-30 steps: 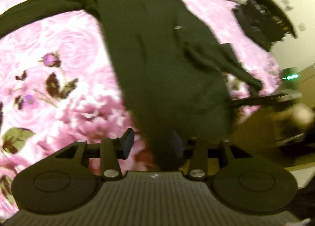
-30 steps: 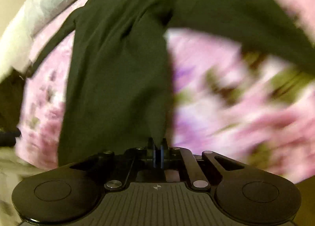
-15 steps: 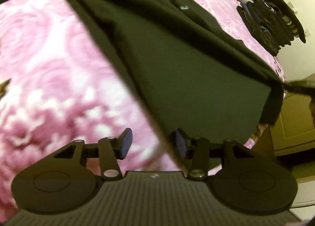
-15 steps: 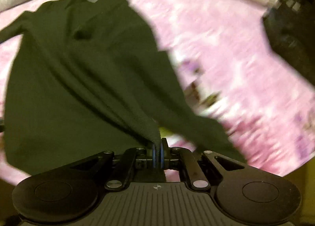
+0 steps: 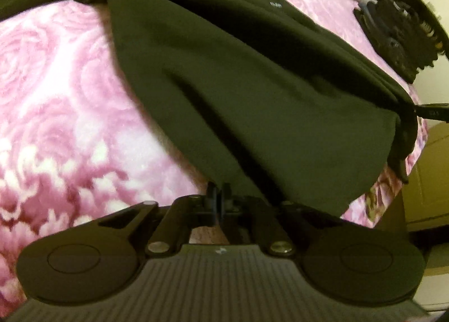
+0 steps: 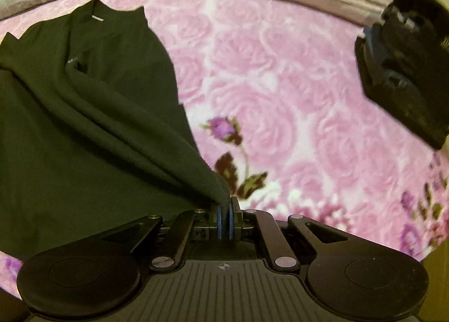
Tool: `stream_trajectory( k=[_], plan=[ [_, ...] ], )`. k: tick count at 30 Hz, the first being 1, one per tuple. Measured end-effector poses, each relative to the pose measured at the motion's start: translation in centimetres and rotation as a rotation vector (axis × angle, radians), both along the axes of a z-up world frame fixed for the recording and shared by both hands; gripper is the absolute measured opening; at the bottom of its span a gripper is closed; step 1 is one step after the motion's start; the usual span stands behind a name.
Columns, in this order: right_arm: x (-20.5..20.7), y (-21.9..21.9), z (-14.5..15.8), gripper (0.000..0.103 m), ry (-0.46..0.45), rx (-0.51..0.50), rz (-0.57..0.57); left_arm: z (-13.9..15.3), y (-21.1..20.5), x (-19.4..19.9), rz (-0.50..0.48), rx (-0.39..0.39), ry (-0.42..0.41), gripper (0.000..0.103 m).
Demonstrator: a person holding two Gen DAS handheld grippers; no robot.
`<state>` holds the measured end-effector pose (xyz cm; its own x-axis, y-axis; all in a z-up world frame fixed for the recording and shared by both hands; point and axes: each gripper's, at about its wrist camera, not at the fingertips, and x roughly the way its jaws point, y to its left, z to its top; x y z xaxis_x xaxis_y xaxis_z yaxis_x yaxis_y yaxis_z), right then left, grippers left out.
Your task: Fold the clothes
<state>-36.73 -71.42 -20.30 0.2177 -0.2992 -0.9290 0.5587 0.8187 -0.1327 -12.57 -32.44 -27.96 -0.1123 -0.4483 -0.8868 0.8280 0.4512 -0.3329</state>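
Both claws clamped on the dark shirt [image 5: 252, 92]: left claw [image 5: 218, 198] just closed on one hem corner, right claw [image 6: 224, 209] pinching the other. Hem lifted off the pink bedspread [image 6: 280, 75], likely for folding toward the collar.

Both wrist cameras are looking steeply down, close over the bed [image 5: 56, 97], each facing forward along its own jaws. They are sharing the dark shirt [image 5: 238, 83] [image 6: 84, 111], the pink floral blanket [image 6: 280, 69] and a black device [image 5: 404, 30] [image 6: 407, 75].

left claw [image 5: 218, 195]: black, silver screws | right claw [image 6: 224, 219]: blue pads
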Motion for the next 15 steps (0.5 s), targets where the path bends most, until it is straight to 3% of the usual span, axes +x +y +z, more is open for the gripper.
stream_trajectory(
  k=[5, 9, 10, 12, 15],
  plan=[
    [-0.5, 0.3, 0.4, 0.003, -0.006, 0.141, 0.002, 6.8, 5.9, 2.2, 0.007, 0.073, -0.107, 0.000],
    [-0.5, 3.8, -0.2, 0.003, 0.007, 0.391, 0.056, 10.9, 12.6, 4.3, 0.053, 0.231, -0.213, 0.000],
    [-0.4, 5.2, -0.6, 0.003, 0.015, 0.444, 0.077, 10.9, 13.3, 4.6, 0.073, 0.254, -0.204, 0.000],
    [-0.2, 7.6, -1.7, 0.003, 0.038, 0.458, 0.126, 10.2, 14.4, 5.0, 0.110, 0.295, -0.182, 0.000],
    [-0.6, 8.4, -4.0, 0.004, 0.085, 0.506, 0.070, 7.7, 13.8, 4.2, 0.057, 0.366, -0.170, 0.002]
  ],
)
